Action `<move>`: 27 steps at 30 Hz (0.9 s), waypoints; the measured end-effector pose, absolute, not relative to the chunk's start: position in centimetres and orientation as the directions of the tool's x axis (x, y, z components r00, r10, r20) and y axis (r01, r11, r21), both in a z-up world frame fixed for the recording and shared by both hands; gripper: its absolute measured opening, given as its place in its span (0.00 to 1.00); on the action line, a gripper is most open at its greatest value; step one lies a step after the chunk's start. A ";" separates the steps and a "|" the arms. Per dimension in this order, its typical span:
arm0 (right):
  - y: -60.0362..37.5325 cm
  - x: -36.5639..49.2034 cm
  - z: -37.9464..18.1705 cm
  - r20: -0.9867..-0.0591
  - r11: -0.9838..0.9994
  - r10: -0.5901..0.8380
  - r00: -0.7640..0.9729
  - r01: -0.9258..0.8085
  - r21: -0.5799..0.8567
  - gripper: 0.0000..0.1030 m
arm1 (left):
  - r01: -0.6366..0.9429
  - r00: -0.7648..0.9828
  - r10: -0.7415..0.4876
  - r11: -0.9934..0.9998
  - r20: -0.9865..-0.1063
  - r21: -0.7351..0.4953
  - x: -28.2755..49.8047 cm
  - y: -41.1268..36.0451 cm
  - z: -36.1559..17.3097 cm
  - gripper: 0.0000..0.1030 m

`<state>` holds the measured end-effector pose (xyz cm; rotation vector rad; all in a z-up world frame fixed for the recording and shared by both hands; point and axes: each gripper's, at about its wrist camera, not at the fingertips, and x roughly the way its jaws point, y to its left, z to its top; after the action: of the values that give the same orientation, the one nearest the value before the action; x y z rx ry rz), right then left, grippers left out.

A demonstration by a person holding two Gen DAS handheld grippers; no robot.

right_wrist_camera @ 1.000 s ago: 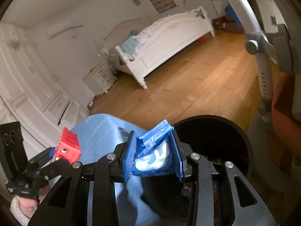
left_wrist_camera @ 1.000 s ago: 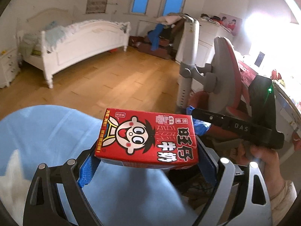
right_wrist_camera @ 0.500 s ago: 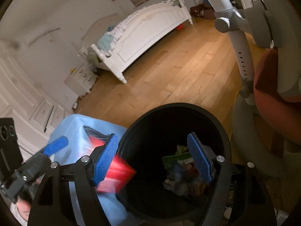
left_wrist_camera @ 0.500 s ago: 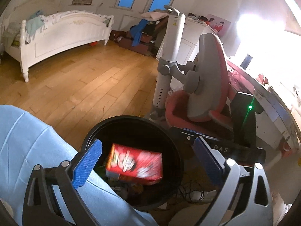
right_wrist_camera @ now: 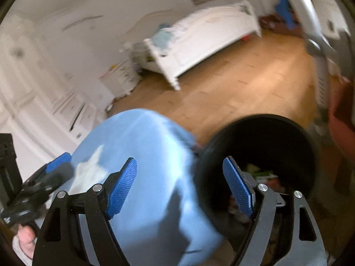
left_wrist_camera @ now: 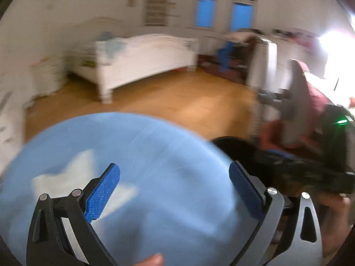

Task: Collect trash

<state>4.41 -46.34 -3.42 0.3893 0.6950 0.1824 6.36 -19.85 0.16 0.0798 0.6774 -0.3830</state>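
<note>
My left gripper is open and empty, over a light blue cloth-covered knee. My right gripper is open and empty too, at the left rim of the black trash bin. Trash lies inside the bin, partly hidden by my right finger. The bin's rim shows in the left wrist view, behind the knee. The left gripper also shows at the left of the right wrist view. Both views are blurred.
A white bed stands across the wooden floor. A grey and red chair stands right of the bin. White drawers line the left wall. My right gripper's body shows at right.
Both grippers opened and let go of the red milk carton and the blue packet, which fell into the bin. Both grippers have since swung left and up, away from the bin.
</note>
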 end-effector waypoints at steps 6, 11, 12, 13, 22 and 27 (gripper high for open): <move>-35.6 3.1 -1.2 -0.492 0.939 0.294 0.820 -0.153 0.307 0.94 | 0.081 0.822 -0.066 0.997 -0.566 0.001 3.0 -8.9 0.4 0.95; -28.8 1.6 -0.6 -0.400 0.968 0.234 0.886 -0.172 0.183 0.95 | -0.074 0.858 0.058 0.997 -0.511 -0.011 0.6 -3.4 0.6 0.95; -28.1 1.3 -0.5 -0.387 0.972 0.221 0.895 -0.168 0.166 0.95 | -0.090 0.859 0.067 0.996 -0.507 -0.021 0.3 -2.5 0.6 0.95; -27.4 1.1 -0.5 -0.367 0.976 0.204 0.908 -0.160 0.146 0.95 | -0.100 0.859 0.071 0.995 -0.507 -0.029 0.1 -1.9 0.5 0.95; -25.0 -0.9 -0.9 -0.194 0.995 0.104 0.975 -0.104 0.014 0.95 | -0.138 0.880 0.078 0.986 -0.469 -0.094 -1.2 1.4 -0.1 0.95; -23.9 -2.1 -0.9 -0.143 0.992 0.121 0.982 -0.126 -0.025 0.95 | -0.155 0.880 0.083 0.981 -0.469 -0.118 -1.5 2.3 -0.2 0.95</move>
<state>-2.14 -23.88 -0.89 -0.0341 0.1417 0.1246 -1.54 2.28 -0.19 -0.1536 0.4805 0.1243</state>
